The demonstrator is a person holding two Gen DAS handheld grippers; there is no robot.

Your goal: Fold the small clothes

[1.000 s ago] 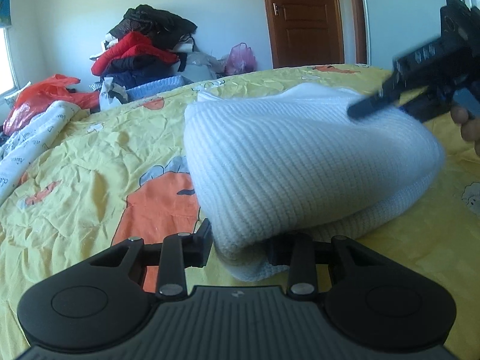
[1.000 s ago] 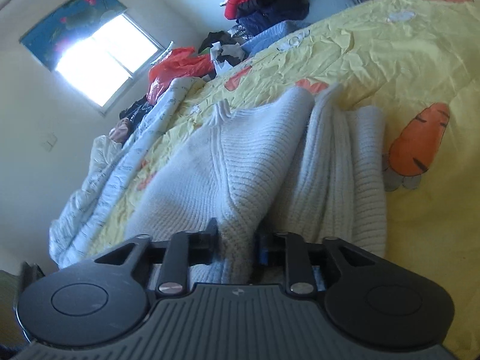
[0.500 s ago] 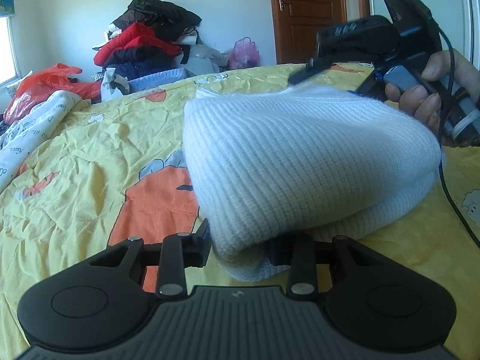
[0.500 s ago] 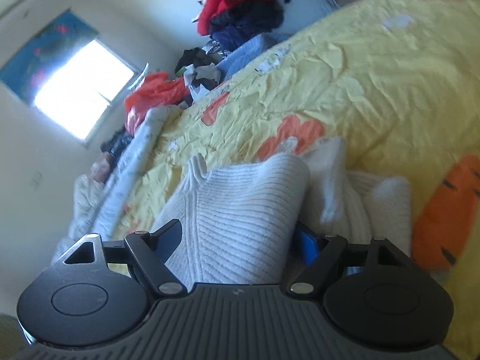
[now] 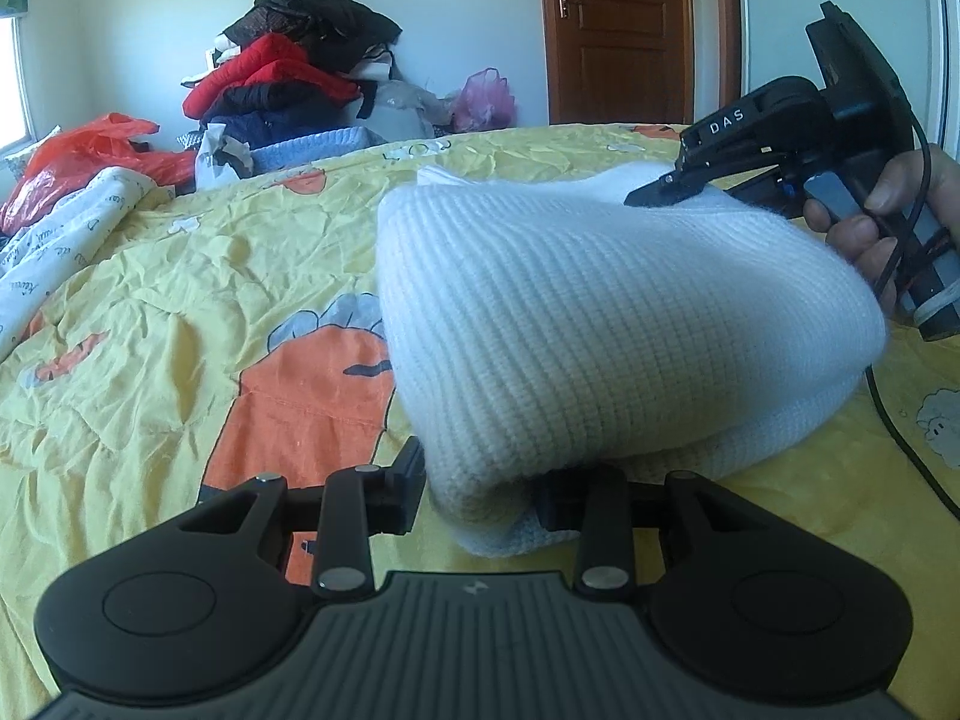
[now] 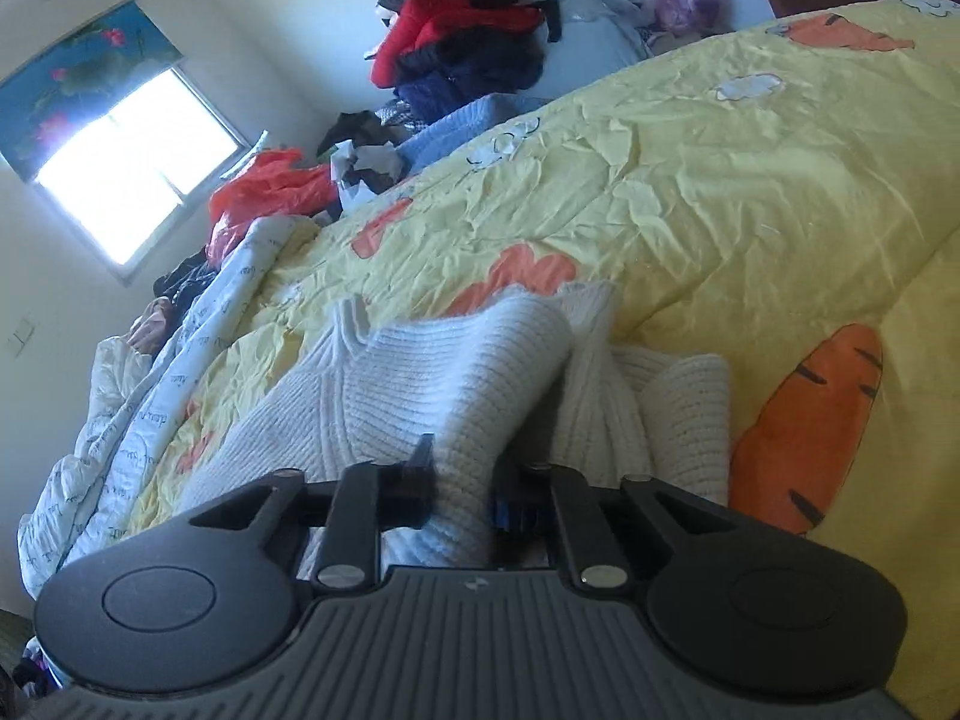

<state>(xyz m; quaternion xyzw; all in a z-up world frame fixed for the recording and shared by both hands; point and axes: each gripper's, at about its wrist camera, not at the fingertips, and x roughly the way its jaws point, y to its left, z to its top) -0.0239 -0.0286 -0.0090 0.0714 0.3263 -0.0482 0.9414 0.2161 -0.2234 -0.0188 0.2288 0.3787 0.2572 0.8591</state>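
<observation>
Two claws are clamped on one white knit sweater (image 5: 600,324), lifted partly off the yellow carrot-print bed (image 5: 150,330): left claw (image 5: 480,489) at its near folded edge; right claw (image 6: 462,483), just closed, on a fold.

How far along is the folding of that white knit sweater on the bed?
Partway. The white knit sweater already lies doubled on the yellow bedspread. Both the left gripper and right gripper pinch folds, the right's jaws having just closed. Final fold and flattening remain.
</observation>
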